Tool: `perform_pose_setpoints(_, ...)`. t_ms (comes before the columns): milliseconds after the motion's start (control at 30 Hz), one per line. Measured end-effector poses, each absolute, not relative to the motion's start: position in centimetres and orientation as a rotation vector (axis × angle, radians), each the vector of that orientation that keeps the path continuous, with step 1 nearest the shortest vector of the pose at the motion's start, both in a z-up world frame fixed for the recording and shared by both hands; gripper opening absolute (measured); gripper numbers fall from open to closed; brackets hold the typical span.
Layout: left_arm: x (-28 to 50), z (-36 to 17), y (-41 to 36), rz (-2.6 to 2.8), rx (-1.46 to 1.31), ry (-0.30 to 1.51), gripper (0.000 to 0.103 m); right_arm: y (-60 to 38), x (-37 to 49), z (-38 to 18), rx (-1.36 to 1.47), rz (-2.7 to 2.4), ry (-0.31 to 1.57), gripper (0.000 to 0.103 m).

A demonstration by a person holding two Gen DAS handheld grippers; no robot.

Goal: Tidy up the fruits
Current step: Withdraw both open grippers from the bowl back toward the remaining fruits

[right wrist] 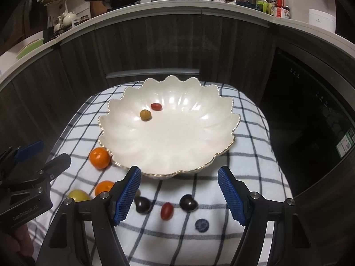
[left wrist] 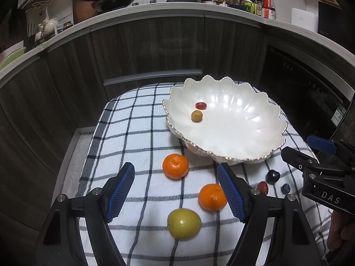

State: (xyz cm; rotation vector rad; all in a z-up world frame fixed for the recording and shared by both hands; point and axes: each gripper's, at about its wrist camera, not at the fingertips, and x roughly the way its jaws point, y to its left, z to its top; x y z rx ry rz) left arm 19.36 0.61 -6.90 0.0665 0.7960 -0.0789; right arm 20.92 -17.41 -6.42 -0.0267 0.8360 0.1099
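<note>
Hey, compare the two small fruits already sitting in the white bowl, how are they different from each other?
The red fruit is oblong, glossy and deep red; the tan fruit is round, dull and yellowish brown. The tan one looks slightly bigger. The red one lies farther from the grippers, the tan one nearer and a little to the left. Both rest loose in the white bowl, close together, untouched.

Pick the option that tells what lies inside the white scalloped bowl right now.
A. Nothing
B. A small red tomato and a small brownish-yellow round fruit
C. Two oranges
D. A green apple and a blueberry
B: the white scalloped bowl holds only a small red tomato and a small brownish-yellow round fruit; every other fruit lies on the checked cloth.
</note>
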Motion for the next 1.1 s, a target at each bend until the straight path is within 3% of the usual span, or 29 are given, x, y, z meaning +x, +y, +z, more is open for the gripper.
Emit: perform_pose_setpoints(1100,16.3,-12.2,1.5,-0.097,0.089,0.856,0.077,-14.5,19.2,-11.2,-0.079,0.204,0.907,0.073)
